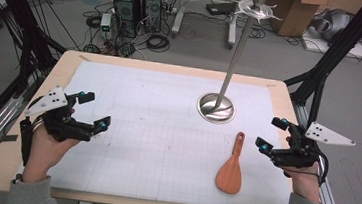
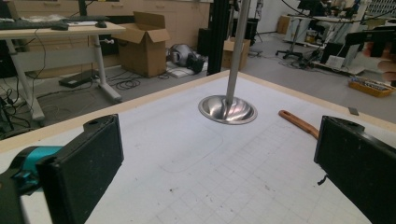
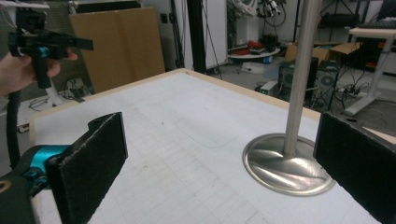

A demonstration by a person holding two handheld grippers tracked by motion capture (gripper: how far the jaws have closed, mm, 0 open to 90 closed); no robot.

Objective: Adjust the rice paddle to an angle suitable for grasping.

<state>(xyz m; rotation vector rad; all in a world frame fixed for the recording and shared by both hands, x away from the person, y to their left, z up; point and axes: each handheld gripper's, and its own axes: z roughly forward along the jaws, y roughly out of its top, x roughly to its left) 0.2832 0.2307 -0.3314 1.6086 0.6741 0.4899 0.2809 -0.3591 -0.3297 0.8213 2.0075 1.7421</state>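
I hold my left gripper (image 1: 91, 109) over the left part of the table (image 1: 7, 160), above the white gridded mat (image 1: 156, 130), and its jaws are spread wide with nothing between them. In the left gripper view the two black pads (image 2: 88, 163) stand far apart, with bare mat in the gap. My right gripper (image 1: 272, 135) hangs over the right edge of the mat, and its jaws too are spread wide and pinch nothing (in the right gripper view one pad (image 3: 95, 161) stands at the left and the other at the far right, with the mat and the stand's base between them, farther off). Neither gripper touches anything on the table.

The wooden spatula (image 1: 231, 168) lies flat on the mat, just beside my right gripper and to its left, apart from it, handle pointing away from me and blade toward me. Beyond its handle stands the metal stand (image 1: 215, 107), a round shiny base with an upright pole; the spatula's handle ends near the base without touching it. My left gripper is well apart from both.
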